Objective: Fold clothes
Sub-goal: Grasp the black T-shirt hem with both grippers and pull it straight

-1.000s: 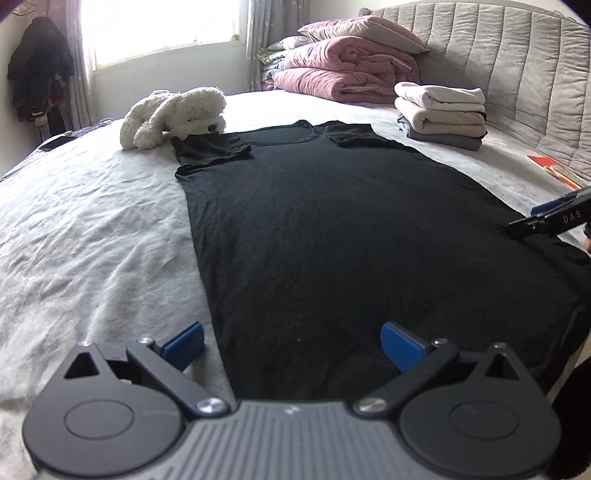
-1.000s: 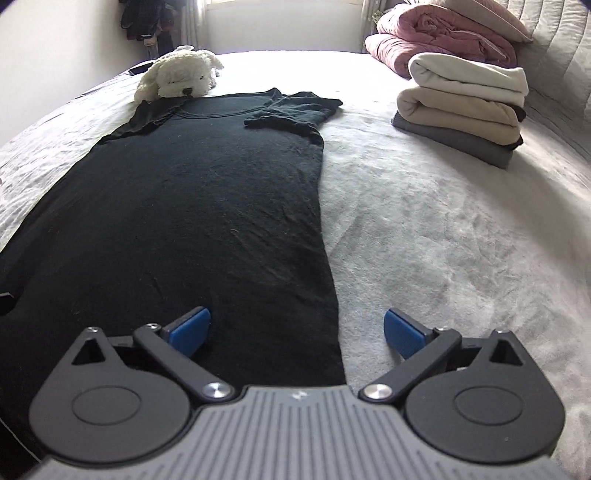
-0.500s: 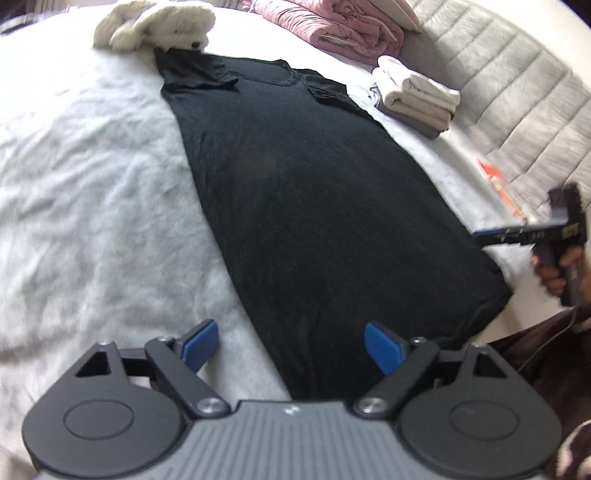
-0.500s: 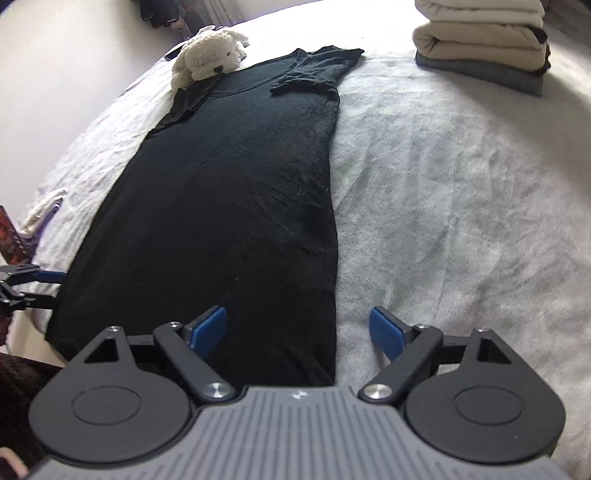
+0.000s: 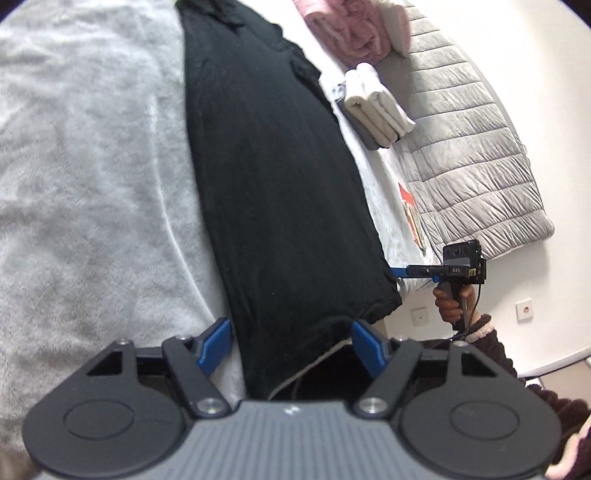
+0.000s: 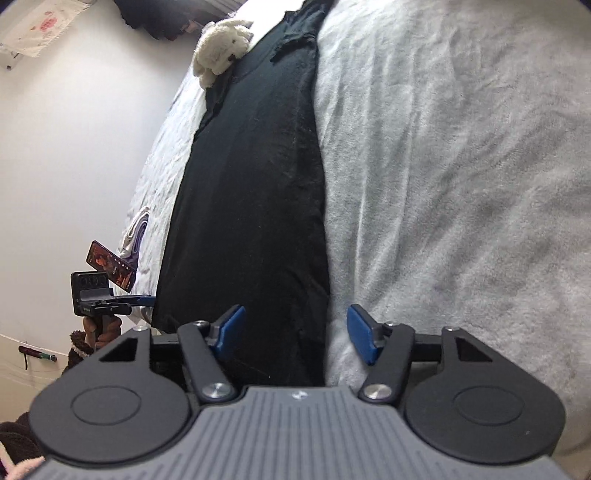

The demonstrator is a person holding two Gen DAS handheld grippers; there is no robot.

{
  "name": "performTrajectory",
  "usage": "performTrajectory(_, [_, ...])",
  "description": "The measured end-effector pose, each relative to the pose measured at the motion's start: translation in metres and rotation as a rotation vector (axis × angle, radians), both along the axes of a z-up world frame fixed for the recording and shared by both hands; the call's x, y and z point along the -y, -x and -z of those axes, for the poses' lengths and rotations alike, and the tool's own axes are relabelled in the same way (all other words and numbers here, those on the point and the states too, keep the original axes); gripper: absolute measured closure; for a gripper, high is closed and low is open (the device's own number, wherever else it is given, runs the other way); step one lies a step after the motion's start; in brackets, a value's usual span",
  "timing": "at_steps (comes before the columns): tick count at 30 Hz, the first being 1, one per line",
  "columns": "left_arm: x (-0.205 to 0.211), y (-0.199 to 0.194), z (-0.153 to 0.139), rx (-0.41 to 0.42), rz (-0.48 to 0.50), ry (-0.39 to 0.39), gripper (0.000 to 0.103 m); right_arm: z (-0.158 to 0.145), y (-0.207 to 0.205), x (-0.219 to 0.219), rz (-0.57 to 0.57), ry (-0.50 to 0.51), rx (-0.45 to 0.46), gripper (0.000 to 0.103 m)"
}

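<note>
Both grippers' fingers wide, empty, at black shirt [image 5: 273, 192] hem corners, seemingly not touching.

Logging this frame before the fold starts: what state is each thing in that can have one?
Shirt: spread flat on the bed, sleeves folded in, not gripped.
Left gripper: open, straddling the shirt's hem corner.
Right gripper: open, straddling the shirt's other hem corner.
Towels: folded, stacked.
Pink quilts: folded, piled by the headboard.
Phone: screen lit.
</note>
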State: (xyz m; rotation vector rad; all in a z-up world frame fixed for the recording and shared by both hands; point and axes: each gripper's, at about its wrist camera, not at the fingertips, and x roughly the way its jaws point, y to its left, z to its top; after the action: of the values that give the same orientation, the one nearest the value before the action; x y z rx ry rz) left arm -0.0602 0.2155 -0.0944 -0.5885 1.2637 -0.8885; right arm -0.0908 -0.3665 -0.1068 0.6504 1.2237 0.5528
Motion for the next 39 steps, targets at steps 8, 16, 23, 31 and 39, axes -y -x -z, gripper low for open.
performTrajectory(8, [0.014,0.012,0.021,-0.104,0.03,0.076,0.045,0.0,0.008,-0.011,-0.042,-0.016,-0.019,0.042])
performTrajectory(16, [0.024,0.009,0.027,-0.123,0.047,0.116,0.05,0.012,0.011,-0.015,-0.01,-0.147,0.013,0.042])
performTrajectory(23, [0.02,0.008,0.03,-0.118,0.051,0.129,0.055,0.008,0.004,-0.023,-0.076,-0.171,0.036,0.042])
performTrajectory(31, [0.028,0.005,0.029,-0.116,0.061,0.127,0.055,0.006,0.003,-0.038,-0.111,-0.171,0.038,0.042])
performTrajectory(39, [0.028,0.006,0.03,-0.1,0.055,0.111,0.065,0.005,0.006,-0.048,-0.144,-0.173,0.039,0.043])
